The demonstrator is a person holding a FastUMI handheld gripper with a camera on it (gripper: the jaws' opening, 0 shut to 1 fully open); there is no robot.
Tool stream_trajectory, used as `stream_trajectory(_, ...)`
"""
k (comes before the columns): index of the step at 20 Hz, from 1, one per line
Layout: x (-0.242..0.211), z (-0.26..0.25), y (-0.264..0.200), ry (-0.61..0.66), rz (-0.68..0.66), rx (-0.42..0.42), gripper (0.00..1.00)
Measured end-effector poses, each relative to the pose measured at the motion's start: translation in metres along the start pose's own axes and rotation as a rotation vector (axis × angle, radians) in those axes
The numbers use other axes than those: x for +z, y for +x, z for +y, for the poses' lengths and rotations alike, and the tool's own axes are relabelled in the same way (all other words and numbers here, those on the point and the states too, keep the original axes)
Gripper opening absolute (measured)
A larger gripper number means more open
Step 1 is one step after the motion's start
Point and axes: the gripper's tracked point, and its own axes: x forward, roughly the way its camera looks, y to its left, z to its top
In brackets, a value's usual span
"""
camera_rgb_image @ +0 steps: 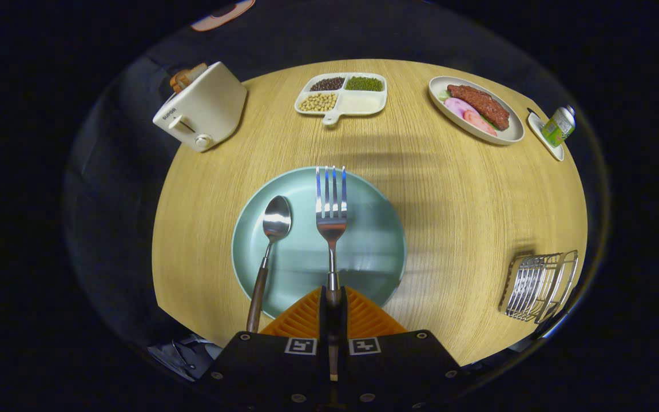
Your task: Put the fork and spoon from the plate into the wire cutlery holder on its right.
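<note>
one fork [330, 212] and one spoon [269, 252] are here, with one teal plate [375, 252]. the gripper [333, 297] has its two orange fingers [301, 320] pressed together on the fork's handle, so the shiny fork points straight ahead over the plate. the spoon, with a dark wooden handle, lies on the plate just left of the fingers. the wire cutlery holder [538, 286] stands empty, well to the right. far ahead are a toaster [203, 109], a divided tray [342, 96] with beans and grains, and a dish [475, 109] with meat.
</note>
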Motion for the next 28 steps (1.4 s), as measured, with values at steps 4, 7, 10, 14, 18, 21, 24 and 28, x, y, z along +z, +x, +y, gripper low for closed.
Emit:
stream_trajectory(4,0.011,-0.028,-0.047,0.035,-0.109,-0.013,0.06)
stream_trajectory(7,0.014,-0.061,-0.078,0.075,-0.184,-0.053,0.06)
stream_trajectory(10,0.009,-0.105,-0.108,0.127,-0.242,-0.107,0.06)
stream_trajectory(14,-0.012,-0.161,-0.132,0.181,-0.261,-0.186,0.06)
stream_trajectory(18,-0.044,-0.205,-0.134,0.181,-0.2,-0.252,0.06)
stream_trajectory(21,-0.066,-0.22,-0.125,0.163,-0.14,-0.266,0.06)
stream_trajectory(24,-0.081,-0.229,-0.112,0.161,-0.093,-0.271,0.06)
stream_trajectory(28,-0.09,-0.235,-0.099,0.138,-0.059,-0.261,0.08)
